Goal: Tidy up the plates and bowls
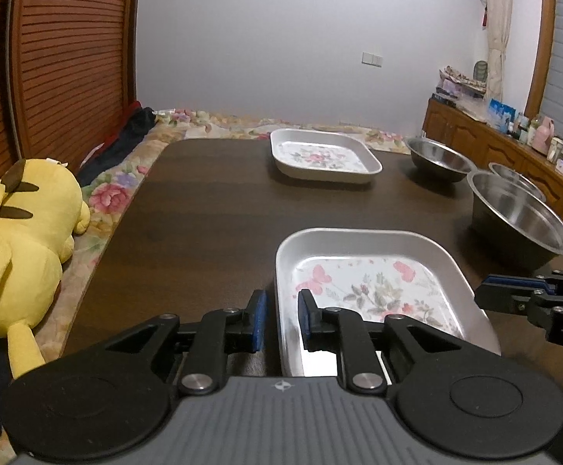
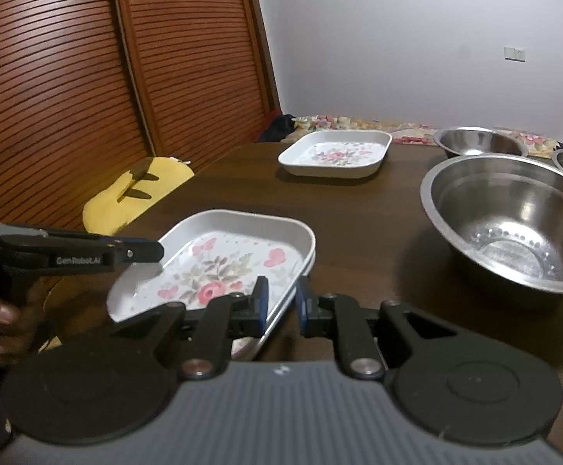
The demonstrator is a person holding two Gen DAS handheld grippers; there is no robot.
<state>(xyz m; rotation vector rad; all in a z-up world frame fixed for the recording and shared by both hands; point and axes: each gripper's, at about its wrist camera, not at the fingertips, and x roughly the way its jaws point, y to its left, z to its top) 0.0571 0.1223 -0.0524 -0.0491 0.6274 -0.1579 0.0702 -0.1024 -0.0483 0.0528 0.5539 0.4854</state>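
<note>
A white rectangular plate with a flower print lies near the front of the dark wooden table. My left gripper straddles its left rim, pads drawn in to a narrow gap on it; in the right wrist view the left gripper shows from the side. My right gripper is closed the same way on the plate's right corner rim and shows as the right gripper in the left wrist view. A matching second plate sits at the far side. A large steel bowl stands right of the near plate.
Two smaller steel bowls stand at the far right. A yellow plush toy lies left of the table on a flowered cover. A hand holds the left gripper. A cluttered wooden sideboard lines the right wall.
</note>
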